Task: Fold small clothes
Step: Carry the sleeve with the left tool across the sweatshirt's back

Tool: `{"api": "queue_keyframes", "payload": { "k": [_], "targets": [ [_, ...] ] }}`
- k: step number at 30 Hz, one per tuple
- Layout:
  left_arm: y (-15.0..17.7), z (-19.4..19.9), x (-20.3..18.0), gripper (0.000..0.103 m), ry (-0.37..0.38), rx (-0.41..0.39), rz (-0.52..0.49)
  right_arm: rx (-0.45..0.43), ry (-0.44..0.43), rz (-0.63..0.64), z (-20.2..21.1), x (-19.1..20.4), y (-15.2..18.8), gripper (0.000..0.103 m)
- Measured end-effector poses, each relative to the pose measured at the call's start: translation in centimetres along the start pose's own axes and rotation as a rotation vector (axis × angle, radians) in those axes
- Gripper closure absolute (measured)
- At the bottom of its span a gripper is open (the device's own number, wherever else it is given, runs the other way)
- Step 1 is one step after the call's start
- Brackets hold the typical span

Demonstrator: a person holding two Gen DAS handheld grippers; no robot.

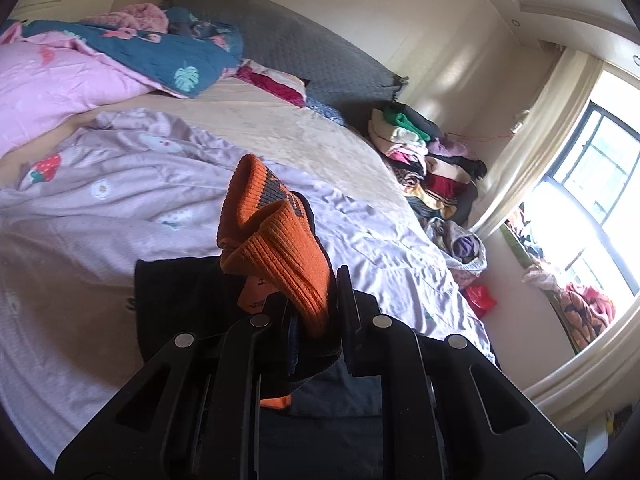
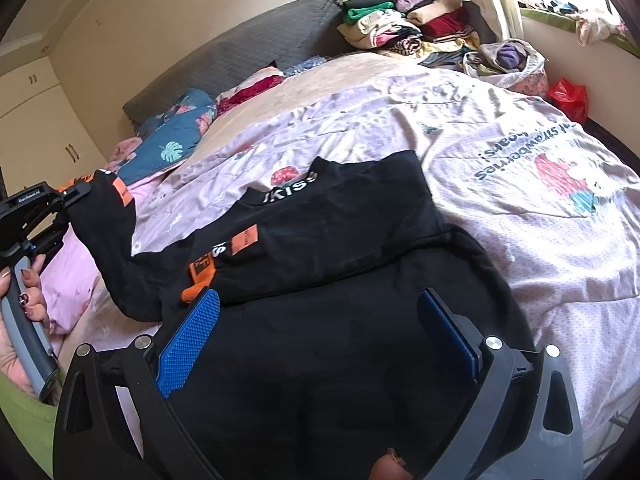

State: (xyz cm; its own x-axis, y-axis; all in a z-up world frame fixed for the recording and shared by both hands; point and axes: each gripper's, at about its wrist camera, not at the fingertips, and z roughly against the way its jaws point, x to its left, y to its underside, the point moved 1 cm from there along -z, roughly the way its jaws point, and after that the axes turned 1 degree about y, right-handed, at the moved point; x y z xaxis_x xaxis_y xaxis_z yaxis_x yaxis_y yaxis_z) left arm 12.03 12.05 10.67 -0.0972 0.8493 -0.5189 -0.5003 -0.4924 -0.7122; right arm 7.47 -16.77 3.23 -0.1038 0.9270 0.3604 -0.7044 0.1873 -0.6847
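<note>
A small black sweatshirt (image 2: 340, 240) with orange ribbed cuffs and orange labels lies on the lilac bedsheet (image 2: 520, 168), partly folded. My left gripper (image 1: 310, 304) is shut on one sleeve's orange cuff (image 1: 272, 240) and holds that sleeve lifted off the bed; it also shows in the right wrist view (image 2: 80, 192) at the far left, with the black sleeve (image 2: 108, 248) hanging from it. My right gripper (image 2: 320, 328) is open, its blue pads (image 2: 192, 332) spread over the black body of the garment. The other cuff (image 2: 198, 276) lies folded across the chest.
A pink and teal quilt (image 1: 120, 56) is heaped at the bed's head by the grey headboard (image 1: 288, 44). A pile of folded clothes (image 1: 424, 160) stands beside the bed, with a red bag (image 1: 480, 296) and a window (image 1: 592, 200) beyond.
</note>
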Motion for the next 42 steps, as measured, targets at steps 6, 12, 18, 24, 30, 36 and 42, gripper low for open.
{"api": "queue_keyframes", "payload": {
  "k": [6, 12, 18, 24, 30, 36, 42],
  "targets": [
    [0.7, -1.4, -2.9, 0.094, 0.050, 0.018, -0.035, -0.003, 0.012, -0.024, 0.0, -1.4, 0.0, 0.005],
    [1.9, -2.9, -5.1, 0.094, 0.089, 0.047, -0.058, 0.004, 0.017, -0.043, -0.2, -2.5, 0.1, 0.005],
    [4.5, -5.9, -6.4, 0.094, 0.101, 0.125, -0.082, 0.010, 0.039, -0.070, -0.2, -4.1, 0.1, 0.005],
    [8.2, -8.9, -7.3, 0.094, 0.121, 0.231, -0.127, 0.017, 0.073, -0.117, -0.5, -6.0, 0.1, 0.005],
    [11.3, -11.1, -7.9, 0.094, 0.147, 0.322, -0.174, 0.026, 0.105, -0.146, -0.9, -7.0, 0.2, 0.005],
    [14.0, -12.8, -8.4, 0.090, 0.187, 0.412, -0.202, 0.040, 0.146, -0.178, -1.5, -8.3, 0.1, 0.005],
    [13.4, -11.9, -7.9, 0.047, 0.228, 0.431, -0.216, 0.070, 0.145, -0.182, -3.0, -8.5, -0.1, 0.005]
  ]
}}
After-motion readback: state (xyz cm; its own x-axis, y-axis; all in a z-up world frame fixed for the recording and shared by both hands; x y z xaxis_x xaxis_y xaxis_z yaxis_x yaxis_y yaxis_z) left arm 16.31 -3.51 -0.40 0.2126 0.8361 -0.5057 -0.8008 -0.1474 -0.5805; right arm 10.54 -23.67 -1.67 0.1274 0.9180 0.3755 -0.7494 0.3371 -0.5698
